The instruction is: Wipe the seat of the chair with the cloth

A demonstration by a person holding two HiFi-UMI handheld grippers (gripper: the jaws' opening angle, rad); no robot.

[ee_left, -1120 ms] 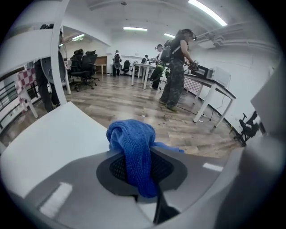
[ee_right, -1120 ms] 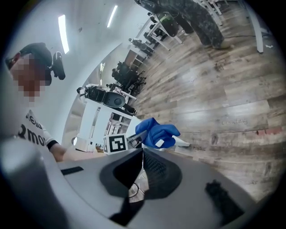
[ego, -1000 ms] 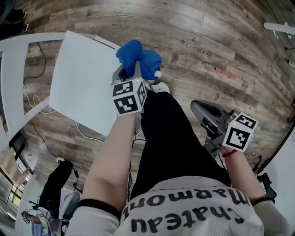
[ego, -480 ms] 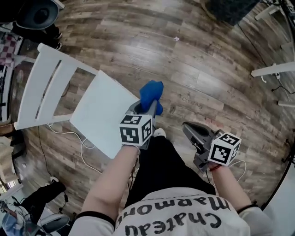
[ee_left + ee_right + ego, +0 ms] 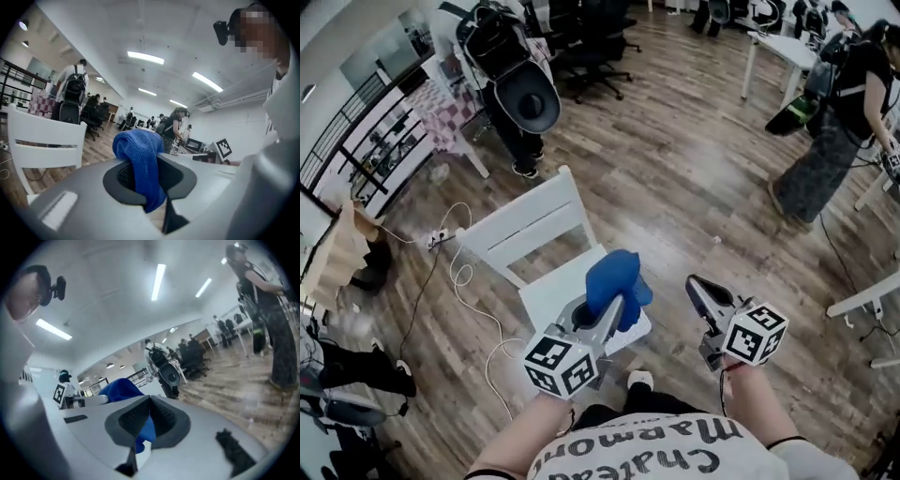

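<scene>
The white wooden chair (image 5: 546, 289) stands in front of me, its slatted back (image 5: 523, 228) on the far side. My left gripper (image 5: 606, 311) is shut on a bunched blue cloth (image 5: 615, 278), held up over the seat's near right corner. In the left gripper view the cloth (image 5: 139, 157) hangs between the jaws, with the chair back (image 5: 43, 139) at the left. My right gripper (image 5: 695, 284) is shut and holds nothing, to the right of the chair. In the right gripper view the cloth (image 5: 118, 388) shows behind the shut right gripper (image 5: 149, 401).
White cables (image 5: 457, 274) trail on the wooden floor left of the chair. A person with a black backpack (image 5: 512, 82) stands beyond it, and another person (image 5: 831, 122) at the far right. A white table leg (image 5: 861, 302) is at the right edge.
The head view has swung up from the floor to the room. The left gripper still holds the cloth by the seat's near corner; the right gripper stays shut beside it.
</scene>
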